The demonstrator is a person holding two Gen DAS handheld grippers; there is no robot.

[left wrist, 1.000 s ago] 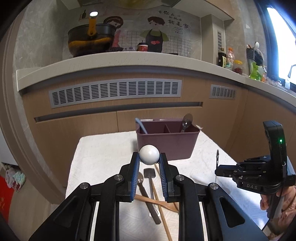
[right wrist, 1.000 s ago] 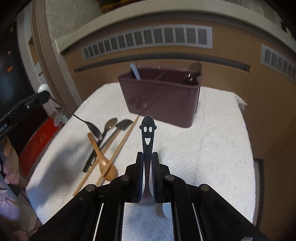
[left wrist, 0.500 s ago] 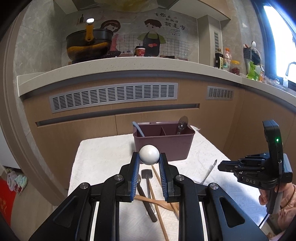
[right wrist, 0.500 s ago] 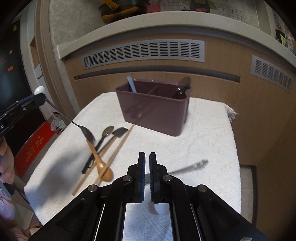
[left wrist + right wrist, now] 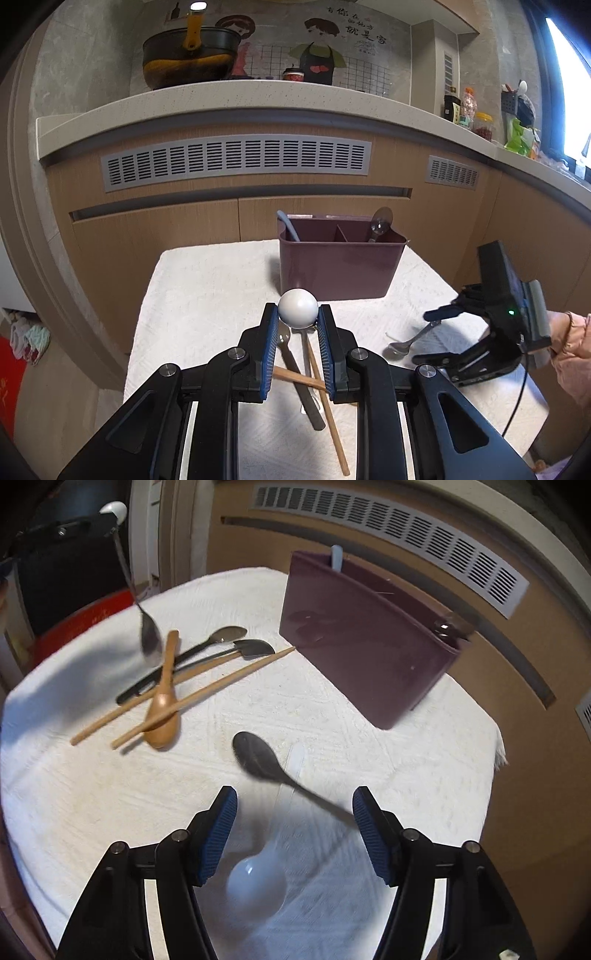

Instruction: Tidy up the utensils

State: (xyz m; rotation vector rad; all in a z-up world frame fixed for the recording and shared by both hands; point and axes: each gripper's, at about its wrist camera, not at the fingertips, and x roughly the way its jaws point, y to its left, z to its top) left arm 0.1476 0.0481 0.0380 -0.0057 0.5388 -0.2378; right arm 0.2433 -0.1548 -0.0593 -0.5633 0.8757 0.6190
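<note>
While the right hand-held gripper (image 5: 293, 830) spreads its jaws, a metal spoon (image 5: 258, 758) lies between them on the white surface (image 5: 92, 805). Farther left, the left hand-held gripper (image 5: 297, 325) pinches a ball-ended spoon (image 5: 297, 308). Beyond stands the caddy (image 5: 340, 266).

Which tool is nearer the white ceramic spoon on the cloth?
Right. The right tool, jaws opening, sits directly over the white ceramic spoon; the left tool is off across the cloth, gripping a ball-handled spoon.
</note>
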